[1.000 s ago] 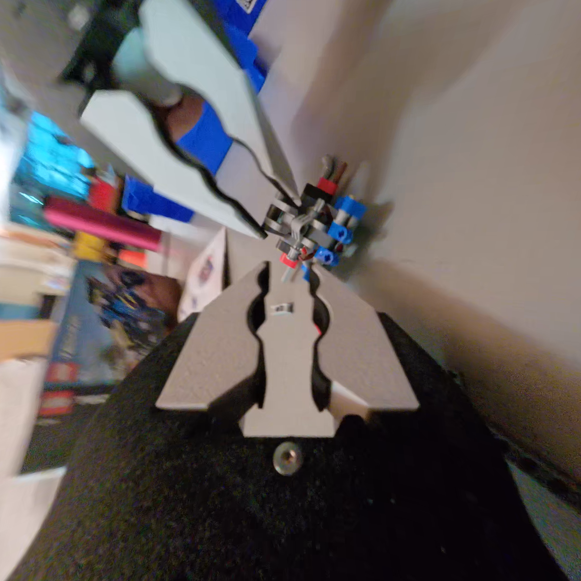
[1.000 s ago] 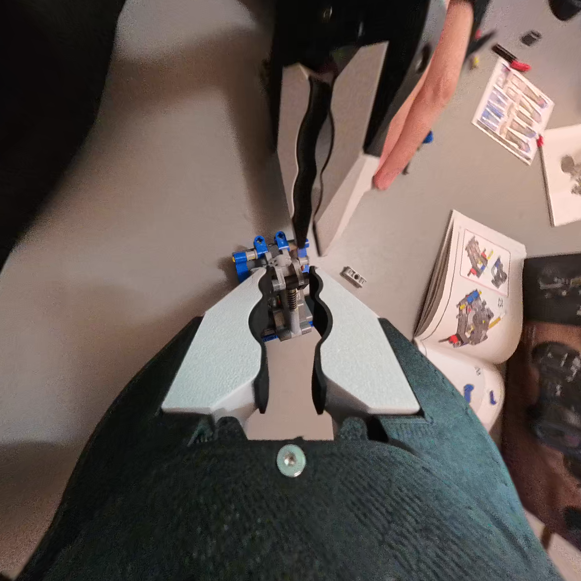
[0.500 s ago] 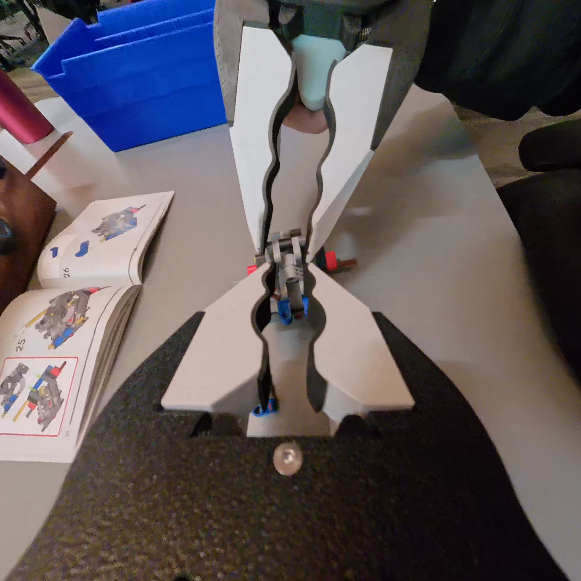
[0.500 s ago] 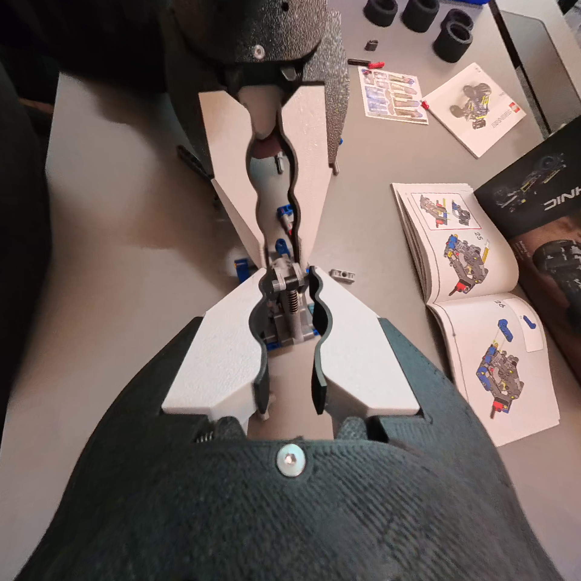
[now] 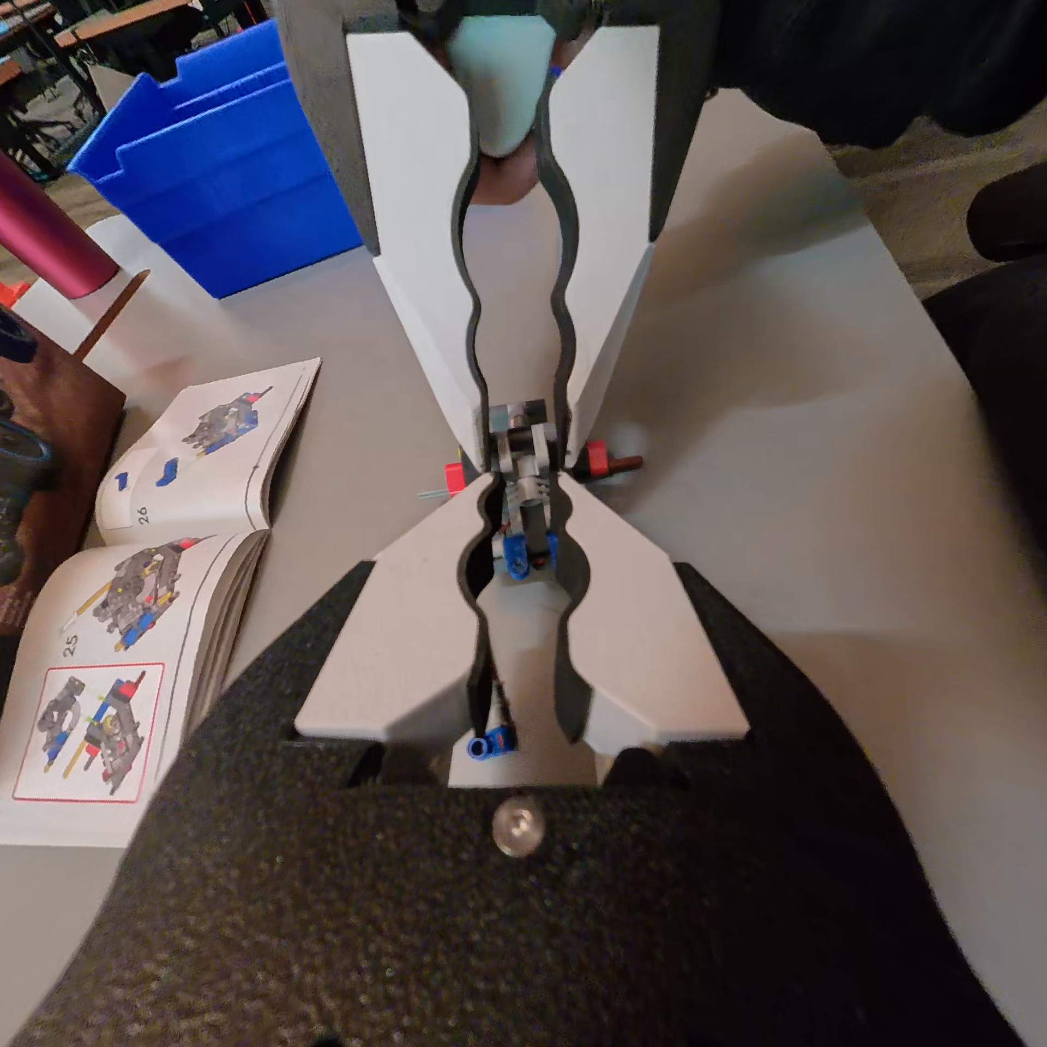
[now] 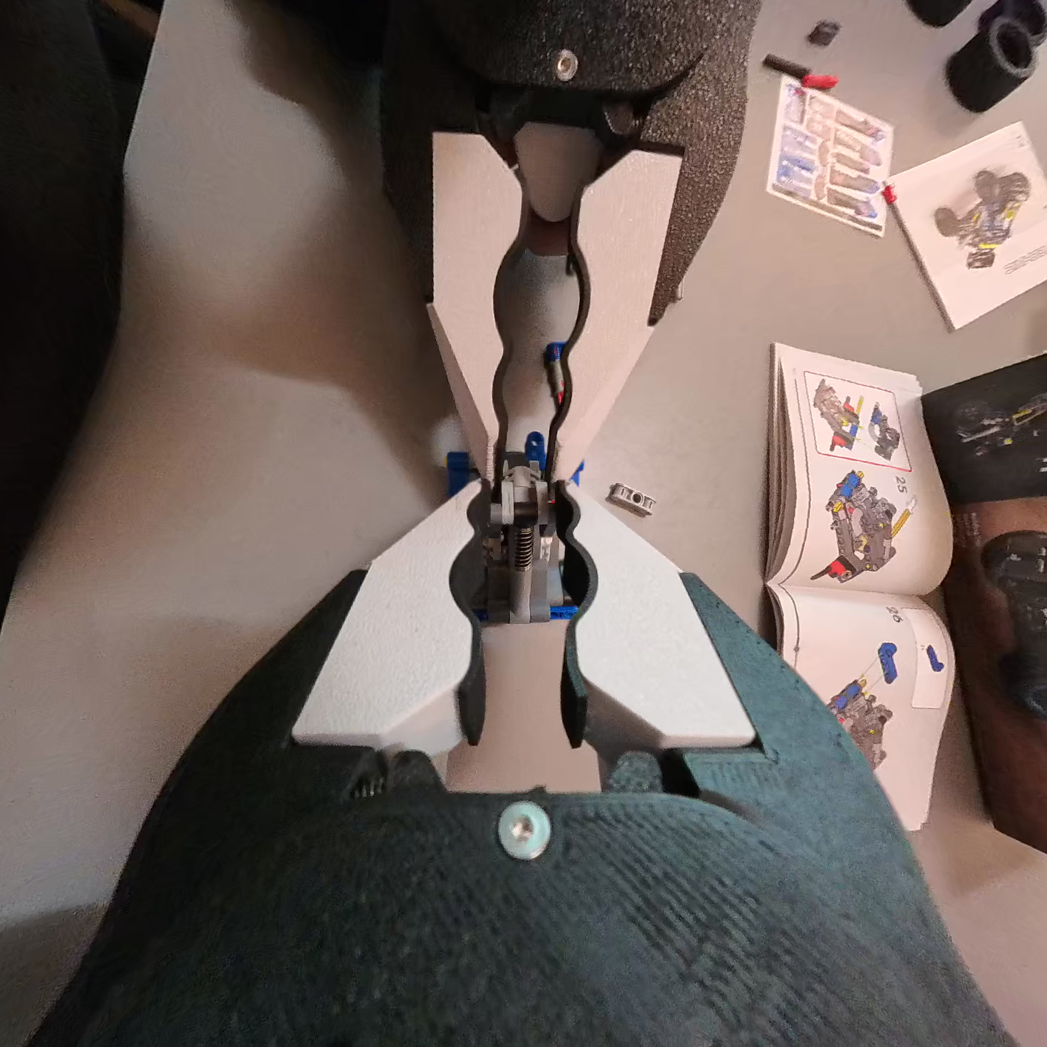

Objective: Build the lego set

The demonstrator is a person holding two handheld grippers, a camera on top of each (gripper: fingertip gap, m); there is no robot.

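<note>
A small grey lego assembly (image 5: 524, 453) with a spring shock, blue connectors and red pins is held just above the grey table (image 5: 765, 510). In the right wrist view the assembly (image 6: 518, 544) shows its spring between my fingers. My left gripper (image 5: 526, 484) is shut on its near end. My right gripper (image 6: 521, 490) is shut on the opposite end. The two grippers meet tip to tip. The right gripper comes in from the top in the left wrist view (image 5: 524, 442), the left gripper from the top in the right wrist view (image 6: 521, 462). A small blue pin (image 5: 490, 745) shows between my left fingers' bases.
An open instruction booklet (image 5: 170, 510) lies on the table, also in the right wrist view (image 6: 850, 538). Blue bins (image 5: 215, 170) and a magenta cylinder (image 5: 45, 243) stand behind it. A loose grey piece (image 6: 633, 499), a sticker sheet (image 6: 827, 153), a second booklet (image 6: 974, 221) and black tyres (image 6: 991, 68) lie nearby. My two grippers' fingertips are within a few centimetres of each other.
A second ago the left gripper was tilted and off to the side of the assembly. It has swung round to face the right gripper and closed on the assembly's other end.
</note>
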